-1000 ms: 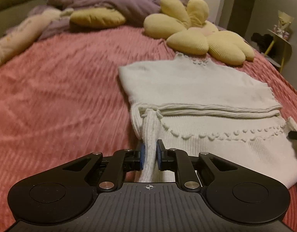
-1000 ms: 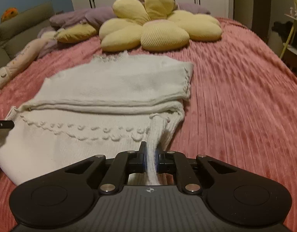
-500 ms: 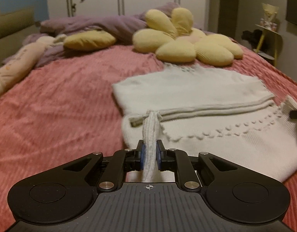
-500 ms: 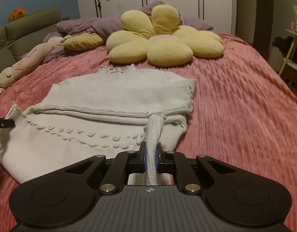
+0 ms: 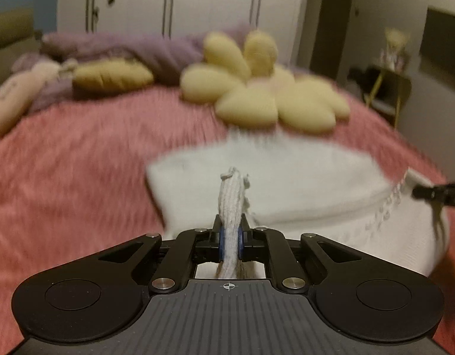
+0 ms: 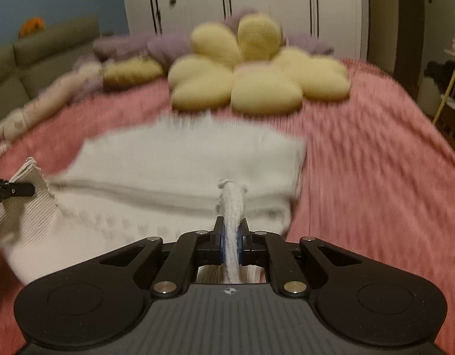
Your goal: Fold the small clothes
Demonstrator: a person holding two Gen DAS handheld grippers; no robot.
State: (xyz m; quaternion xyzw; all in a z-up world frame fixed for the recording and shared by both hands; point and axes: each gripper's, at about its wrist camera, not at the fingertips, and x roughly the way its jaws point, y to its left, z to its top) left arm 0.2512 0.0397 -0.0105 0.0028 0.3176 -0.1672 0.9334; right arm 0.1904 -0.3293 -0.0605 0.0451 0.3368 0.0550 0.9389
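Left gripper [image 5: 231,244]: both blue pads clamped on a bunched strip of the white sweater [image 5: 301,177]; the ribbed knit stands up between the jaws and ends in a curled tip above them. Right gripper [image 6: 231,244]: same state, pads pinched on a bunched ribbed strip of the sweater [image 6: 183,162], tip poking up past the jaws.

Sweater lies on the pink bedspread [image 5: 79,162], partly folded: 1 raised layer runs from gripper to gripper, with a row of knitted bobbles along it; a flat layer lies beyond it toward the collar. In the left view the other gripper's dark finger shows at the sweater's right edge, touching the knit; in the right view the matching finger shows at the sweater's left edge, at a lifted ribbed corner.

Both views blurred beyond the grippers.

Past the sweater's collar: yellow flower cushion [image 6: 257,74], touching or just overlapping the collar edge, cannot tell which. Left of the cushion: 1 yellow pillow [image 5: 112,75]. Behind the cushion: purple blanket [image 5: 132,48], heaped. Farthest: white wardrobe [image 6: 257,0] doors.
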